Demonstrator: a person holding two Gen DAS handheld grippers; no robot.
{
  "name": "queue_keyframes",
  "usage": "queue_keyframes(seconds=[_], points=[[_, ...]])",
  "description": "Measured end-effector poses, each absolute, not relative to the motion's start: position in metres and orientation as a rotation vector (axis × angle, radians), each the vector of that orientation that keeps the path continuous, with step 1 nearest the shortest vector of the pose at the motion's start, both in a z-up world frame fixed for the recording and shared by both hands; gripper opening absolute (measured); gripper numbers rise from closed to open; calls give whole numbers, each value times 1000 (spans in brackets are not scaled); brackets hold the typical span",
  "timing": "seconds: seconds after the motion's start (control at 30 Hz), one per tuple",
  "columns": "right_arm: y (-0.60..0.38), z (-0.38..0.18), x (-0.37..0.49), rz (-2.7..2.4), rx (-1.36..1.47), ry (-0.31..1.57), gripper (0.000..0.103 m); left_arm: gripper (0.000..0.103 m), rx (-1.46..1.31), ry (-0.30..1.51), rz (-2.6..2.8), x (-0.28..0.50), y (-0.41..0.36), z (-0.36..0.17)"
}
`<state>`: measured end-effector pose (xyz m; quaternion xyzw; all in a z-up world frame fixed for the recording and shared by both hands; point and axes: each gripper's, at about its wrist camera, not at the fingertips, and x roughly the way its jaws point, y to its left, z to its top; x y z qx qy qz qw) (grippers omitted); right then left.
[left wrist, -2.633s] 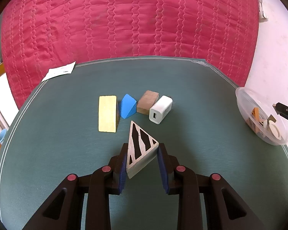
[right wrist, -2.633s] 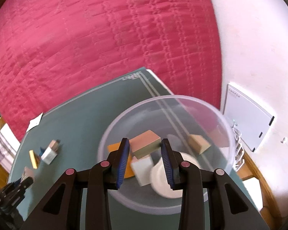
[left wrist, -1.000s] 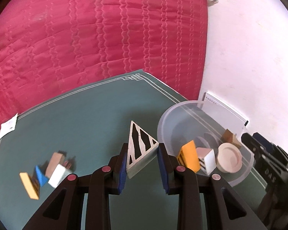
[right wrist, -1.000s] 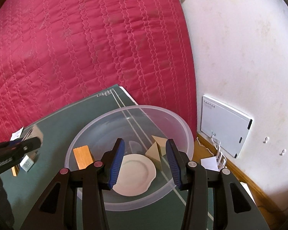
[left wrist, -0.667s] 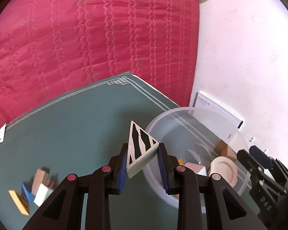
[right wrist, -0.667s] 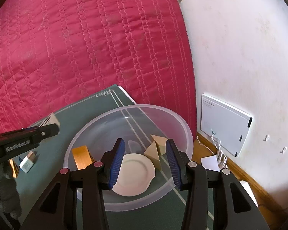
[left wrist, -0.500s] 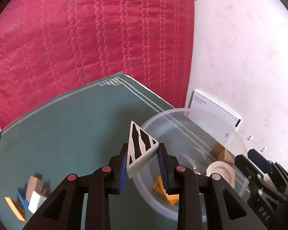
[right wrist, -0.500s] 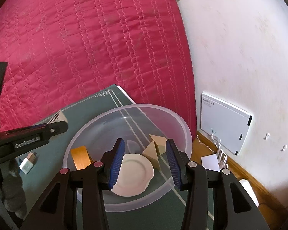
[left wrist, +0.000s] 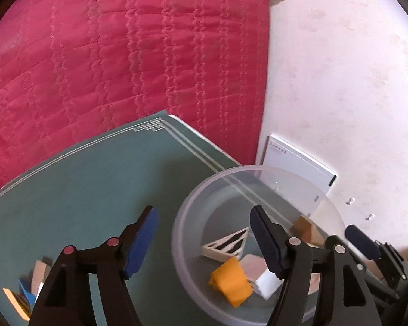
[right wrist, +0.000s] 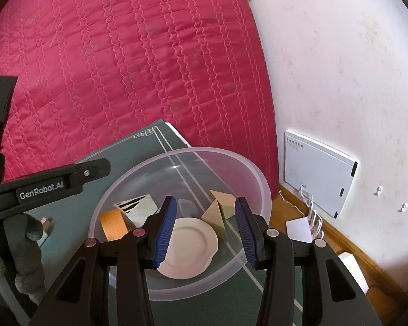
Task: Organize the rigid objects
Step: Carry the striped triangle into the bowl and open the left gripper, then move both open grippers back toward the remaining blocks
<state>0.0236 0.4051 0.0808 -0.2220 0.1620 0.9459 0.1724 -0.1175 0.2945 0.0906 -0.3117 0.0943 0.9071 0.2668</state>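
Note:
The clear plastic bowl (left wrist: 193,203) sits at the right end of the green table mat. The black-striped triangle block (left wrist: 228,243) lies inside it, beside an orange block (left wrist: 229,278) and a white cube (left wrist: 266,284). My left gripper (left wrist: 204,233) is open and empty over the bowl's left rim. In the right wrist view the bowl (right wrist: 258,179) holds the striped triangle (right wrist: 137,205), the orange block (right wrist: 111,224), a white disc (right wrist: 190,247) and wooden wedges (right wrist: 217,212). My right gripper (right wrist: 204,224) is open and empty over the bowl's near side.
Several blocks (left wrist: 27,285) lie in a row at the left of the mat. A red quilted cover (left wrist: 122,54) hangs behind the table. A white wall box (right wrist: 318,174) and a wooden floor edge are to the right of the table.
My left gripper carried the striped triangle to the right over the bowl, then opened. The triangle has dropped into the bowl. My right gripper has stayed open over the bowl.

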Motion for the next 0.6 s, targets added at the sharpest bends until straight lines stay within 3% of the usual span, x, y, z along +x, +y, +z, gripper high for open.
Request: queue_keyframes(seconds=[0.6], points=[[407, 79, 23, 2682, -633, 462, 46, 93, -843, 249, 2565, -105, 260, 92]])
